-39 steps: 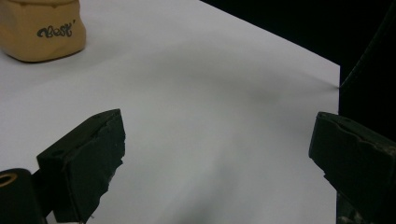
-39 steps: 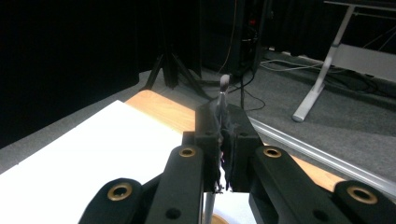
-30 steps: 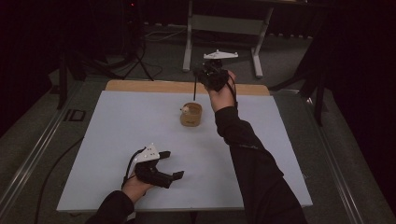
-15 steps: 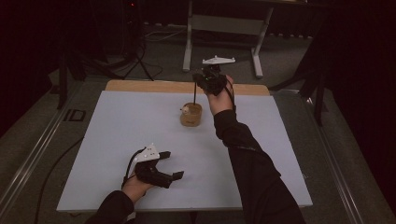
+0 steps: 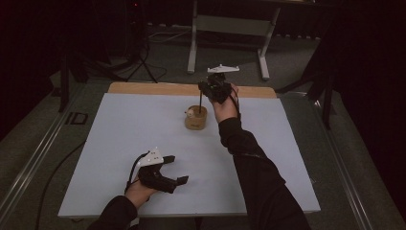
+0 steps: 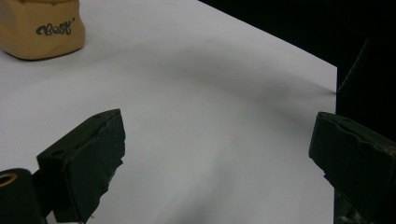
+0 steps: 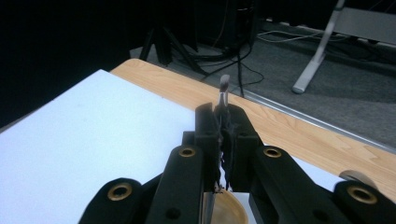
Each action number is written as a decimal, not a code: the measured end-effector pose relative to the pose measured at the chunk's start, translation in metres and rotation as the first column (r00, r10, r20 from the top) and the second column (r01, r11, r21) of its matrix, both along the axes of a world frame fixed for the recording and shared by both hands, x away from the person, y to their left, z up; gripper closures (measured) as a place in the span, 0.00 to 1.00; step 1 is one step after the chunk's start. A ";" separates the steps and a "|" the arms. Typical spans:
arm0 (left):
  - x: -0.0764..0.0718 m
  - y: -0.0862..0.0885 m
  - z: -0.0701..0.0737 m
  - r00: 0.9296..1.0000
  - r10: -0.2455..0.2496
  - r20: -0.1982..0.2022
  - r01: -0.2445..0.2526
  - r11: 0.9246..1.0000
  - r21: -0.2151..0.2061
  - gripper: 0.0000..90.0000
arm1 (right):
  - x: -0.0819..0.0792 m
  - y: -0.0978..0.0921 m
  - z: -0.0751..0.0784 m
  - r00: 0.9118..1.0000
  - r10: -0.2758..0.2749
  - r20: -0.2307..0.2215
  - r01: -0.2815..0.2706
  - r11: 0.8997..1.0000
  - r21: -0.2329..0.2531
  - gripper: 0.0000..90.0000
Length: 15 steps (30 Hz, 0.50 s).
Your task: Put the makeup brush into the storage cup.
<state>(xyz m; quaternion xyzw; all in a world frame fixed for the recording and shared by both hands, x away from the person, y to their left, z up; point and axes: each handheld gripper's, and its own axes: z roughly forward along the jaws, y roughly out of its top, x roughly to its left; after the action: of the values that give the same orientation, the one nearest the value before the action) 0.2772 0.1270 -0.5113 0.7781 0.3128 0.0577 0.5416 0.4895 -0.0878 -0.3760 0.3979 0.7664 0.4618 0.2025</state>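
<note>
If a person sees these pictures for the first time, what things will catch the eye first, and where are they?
First, the right hand-held gripper, raised at the far side of the table, shut on a thin dark stick that hangs straight down into a small tan cup. Next, the left hand-held gripper near the front edge, its jaws wide open with nothing between them.

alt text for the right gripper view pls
The right gripper, jaws shut on a thin brush whose tip pokes up past them, hangs over a tan cup on a white table.
</note>
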 end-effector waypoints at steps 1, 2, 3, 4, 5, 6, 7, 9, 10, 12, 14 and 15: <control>0.000 0.000 0.000 1.000 -0.001 -0.001 0.001 1.000 -0.002 0.05 | 0.000 0.000 -0.001 1.000 0.000 0.003 0.000 1.000 0.000 0.95; 0.000 0.000 0.000 1.000 -0.001 -0.002 0.001 1.000 -0.004 0.05 | 0.000 0.001 -0.003 1.000 0.000 0.000 0.000 1.000 0.003 0.95; 0.000 0.000 0.000 1.000 0.000 0.000 0.000 1.000 -0.002 0.05 | 0.000 0.001 -0.004 1.000 -0.001 -0.003 0.001 1.000 0.003 0.95; 0.000 0.000 0.000 1.000 0.001 -0.001 -0.001 1.000 -0.003 0.05 | 0.000 0.002 -0.006 1.000 -0.002 -0.003 0.002 1.000 -0.002 0.95; 0.000 0.000 0.000 1.000 0.000 -0.002 0.000 1.000 -0.004 0.04 | 0.000 0.002 -0.008 1.000 -0.002 -0.007 0.002 1.000 0.001 0.95; 0.000 0.000 0.000 1.000 0.000 -0.002 0.000 1.000 -0.004 0.05 | 0.001 0.002 -0.010 1.000 -0.004 -0.008 0.004 1.000 0.003 0.95; 0.000 0.000 0.000 1.000 -0.001 -0.002 0.001 1.000 -0.003 0.05 | 0.001 0.002 -0.012 1.000 -0.006 -0.009 0.006 1.000 -0.002 0.95; 0.000 0.000 0.000 1.000 -0.001 -0.002 0.001 1.000 -0.005 0.05 | 0.002 0.002 -0.014 1.000 -0.007 -0.013 0.007 1.000 0.001 0.95; 0.000 0.000 0.000 1.000 -0.002 -0.003 0.002 1.000 -0.005 0.05 | 0.002 0.002 -0.016 1.000 -0.010 -0.017 0.010 1.000 -0.003 0.95; 0.000 0.001 0.000 1.000 0.000 -0.003 0.000 1.000 -0.006 0.04 | 0.002 0.003 -0.018 1.000 -0.010 -0.018 0.010 1.000 -0.005 0.95; 0.000 0.001 0.000 1.000 0.001 -0.002 -0.001 1.000 -0.006 0.04 | 0.003 0.003 -0.019 1.000 -0.013 -0.023 0.012 1.000 -0.012 0.95; 0.000 0.001 0.000 1.000 0.001 -0.003 -0.001 1.000 -0.007 0.05 | 0.003 0.003 -0.020 1.000 -0.015 -0.026 0.015 1.000 -0.012 0.95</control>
<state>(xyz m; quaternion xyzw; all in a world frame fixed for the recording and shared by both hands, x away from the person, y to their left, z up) 0.2774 0.1278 -0.5113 0.7763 0.3141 0.0556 0.5437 0.4921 -0.0845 -0.3958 0.4084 0.7686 0.4506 0.1985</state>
